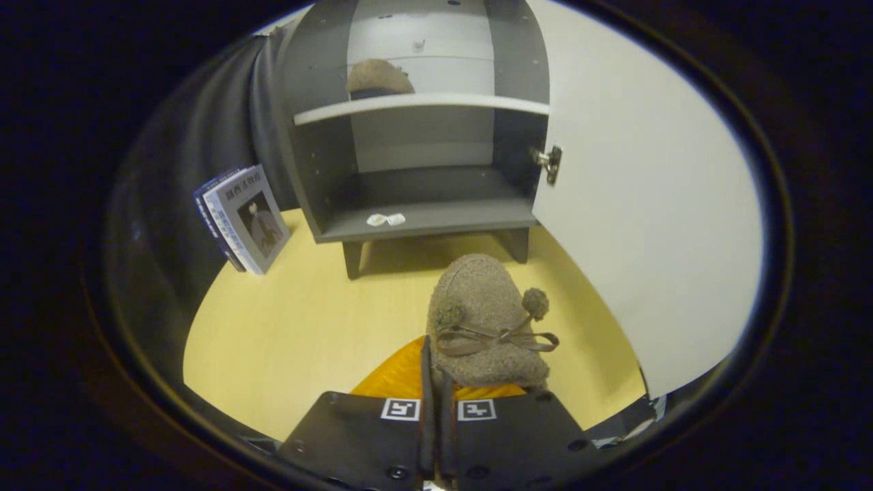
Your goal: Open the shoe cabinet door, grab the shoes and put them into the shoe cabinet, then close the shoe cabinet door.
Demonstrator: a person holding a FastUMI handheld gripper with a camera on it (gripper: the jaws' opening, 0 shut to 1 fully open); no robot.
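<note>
I have the cabinet door swung open at right and one shoe already on the upper shelf. My gripper, fingers nearly together, pinches the second shoe at lower centre; placing it and closing the door remain.

A yellow wooden floor.
Dark cloth wall behind, with books leaning on it.

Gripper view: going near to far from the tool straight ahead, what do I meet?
Tool, shut on the brown fuzzy slipper → bare yellow floor → cabinet's bottom shelf with a small white scrap → upper shelf, where a second slipper sits.
</note>
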